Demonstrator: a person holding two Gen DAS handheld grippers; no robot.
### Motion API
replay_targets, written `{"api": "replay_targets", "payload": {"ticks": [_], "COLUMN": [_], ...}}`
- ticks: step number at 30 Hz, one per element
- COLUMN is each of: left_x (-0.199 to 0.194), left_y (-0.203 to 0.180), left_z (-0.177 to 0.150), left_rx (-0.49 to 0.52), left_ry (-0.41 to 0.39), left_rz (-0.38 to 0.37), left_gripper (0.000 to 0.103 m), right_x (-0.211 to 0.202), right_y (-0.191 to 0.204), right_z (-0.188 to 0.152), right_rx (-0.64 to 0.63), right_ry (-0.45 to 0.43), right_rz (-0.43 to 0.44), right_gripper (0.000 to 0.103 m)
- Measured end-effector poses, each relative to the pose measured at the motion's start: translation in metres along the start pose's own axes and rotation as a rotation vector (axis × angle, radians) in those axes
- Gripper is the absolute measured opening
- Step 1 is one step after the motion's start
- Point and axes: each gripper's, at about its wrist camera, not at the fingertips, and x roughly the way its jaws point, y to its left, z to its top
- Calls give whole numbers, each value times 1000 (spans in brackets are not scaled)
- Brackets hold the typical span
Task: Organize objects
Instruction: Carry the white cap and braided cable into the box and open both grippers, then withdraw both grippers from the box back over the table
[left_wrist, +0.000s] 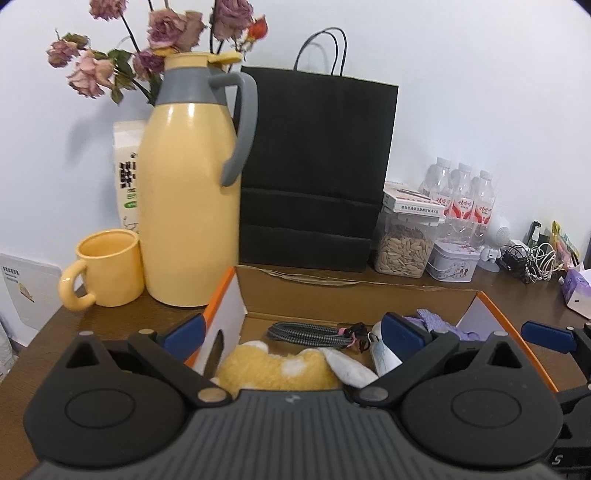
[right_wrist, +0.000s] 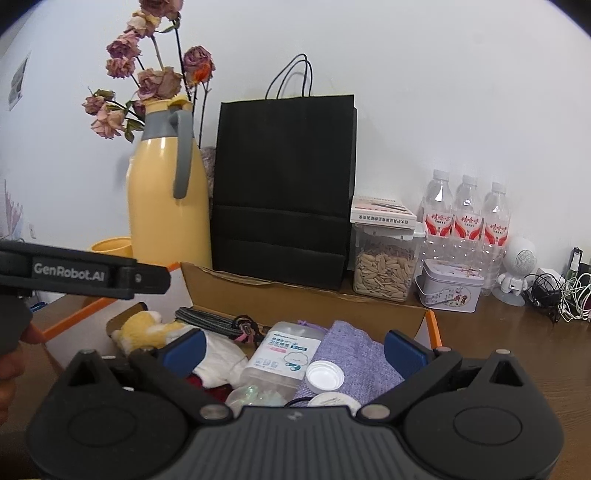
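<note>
An open cardboard box (left_wrist: 354, 291) (right_wrist: 295, 295) with orange edges sits on the brown table. Inside lie a yellow plush toy (left_wrist: 273, 369) (right_wrist: 144, 326), a coiled braided cable (left_wrist: 306, 332) (right_wrist: 210, 319), a purple cloth (right_wrist: 354, 354) (left_wrist: 436, 323), a clear pack of wipes (right_wrist: 280, 354) and a white cap (right_wrist: 325, 376). My left gripper (left_wrist: 293, 338) hangs open over the box's left side, nothing between its blue pads. My right gripper (right_wrist: 293, 350) stands open above the wipes pack and cloth, not touching them. The left gripper's body (right_wrist: 70, 275) shows at the left of the right wrist view.
Behind the box stand a yellow thermos jug (left_wrist: 188, 206) (right_wrist: 166, 206), a yellow mug (left_wrist: 107, 267), a black paper bag (left_wrist: 314, 166) (right_wrist: 284, 188), a jar of seeds (right_wrist: 384, 269), a tin (right_wrist: 450, 288), three water bottles (right_wrist: 467, 218) and tangled cables (right_wrist: 561, 291). Dried roses (left_wrist: 166, 33) rise behind the jug.
</note>
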Motion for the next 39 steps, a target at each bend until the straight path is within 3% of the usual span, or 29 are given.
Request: {"api": "replay_targets", "payload": {"ticks": [16,39], "left_x": [-68,-129], "left_y": [24,79], "left_z": [-25,-89], "left_rx": [-7,-19], "left_ry": [18,149], "left_rz": [47,137], "left_gripper": [103,103], "right_x": [-55,-92], "right_y": [34,91], "right_z": [-16,-79], "right_rx": [-37,-153], "right_ry": [2,171], "right_rz": [64,214], "right_gripper": [103,101]}}
